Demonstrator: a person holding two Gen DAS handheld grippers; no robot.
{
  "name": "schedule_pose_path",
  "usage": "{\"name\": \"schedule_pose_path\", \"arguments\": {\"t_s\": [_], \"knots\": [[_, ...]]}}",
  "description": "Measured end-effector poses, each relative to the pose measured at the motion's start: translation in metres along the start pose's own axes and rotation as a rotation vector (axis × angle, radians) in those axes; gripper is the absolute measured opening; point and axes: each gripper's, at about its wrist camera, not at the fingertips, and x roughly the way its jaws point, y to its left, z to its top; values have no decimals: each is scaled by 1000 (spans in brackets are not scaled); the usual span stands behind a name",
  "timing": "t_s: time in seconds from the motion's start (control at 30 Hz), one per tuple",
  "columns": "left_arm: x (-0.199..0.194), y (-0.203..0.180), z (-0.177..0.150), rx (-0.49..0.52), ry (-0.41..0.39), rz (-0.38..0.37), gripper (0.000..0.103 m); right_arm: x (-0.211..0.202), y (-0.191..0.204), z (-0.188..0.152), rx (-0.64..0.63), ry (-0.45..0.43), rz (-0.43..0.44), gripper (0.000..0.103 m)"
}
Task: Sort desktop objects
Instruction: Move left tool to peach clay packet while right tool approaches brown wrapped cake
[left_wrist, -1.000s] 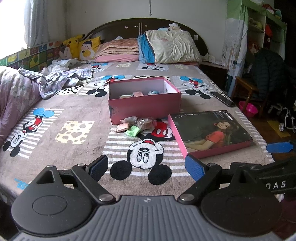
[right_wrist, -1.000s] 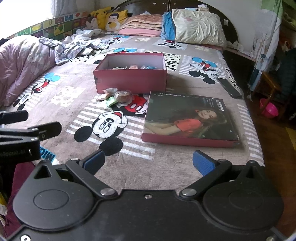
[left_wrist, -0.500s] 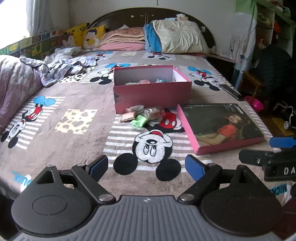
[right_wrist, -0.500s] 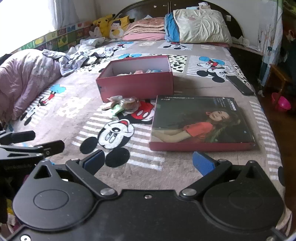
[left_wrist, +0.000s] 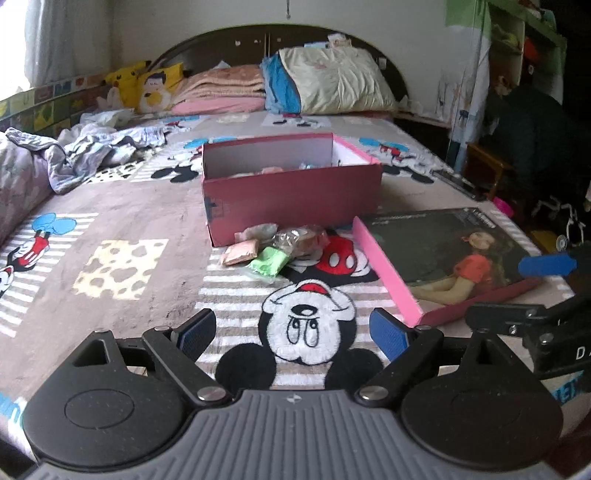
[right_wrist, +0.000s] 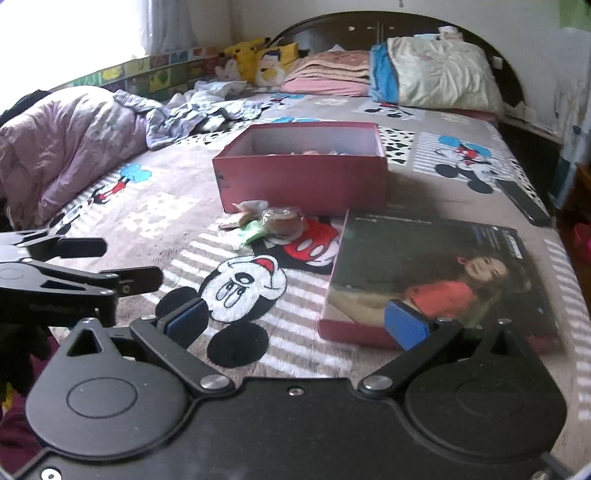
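An open red box with small items inside sits mid-bed. In front of it lies a small pile: a pink packet, a green packet and a clear-wrapped brown snack. The box lid with a woman's picture lies to the right. My left gripper is open and empty, low over the bed in front of the pile. My right gripper is open and empty near the lid's front edge.
The bed has a Mickey Mouse blanket. Crumpled bedding lies at the left, pillows and plush toys at the headboard. A dark remote lies at the right bed edge. Furniture stands at the right.
Both grippers have moved forward over the bed toward the pile and the lid. Both stay open and empty. Nothing on the bed has moved.
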Motion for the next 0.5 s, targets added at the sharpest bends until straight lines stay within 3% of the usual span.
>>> {"name": "schedule_pose_path", "arguments": {"t_s": [0.13,0.33,0.5], "knots": [[24,12,6,-48,31,-30,90,19,-2,8,-45,9,-33,102],[52,35,11,-127,24,-46,90,47,-11,19,-11,11,30,102],[77,47,19,-127,40,-17,90,73,-10,26,-15,14,64,102]]}}
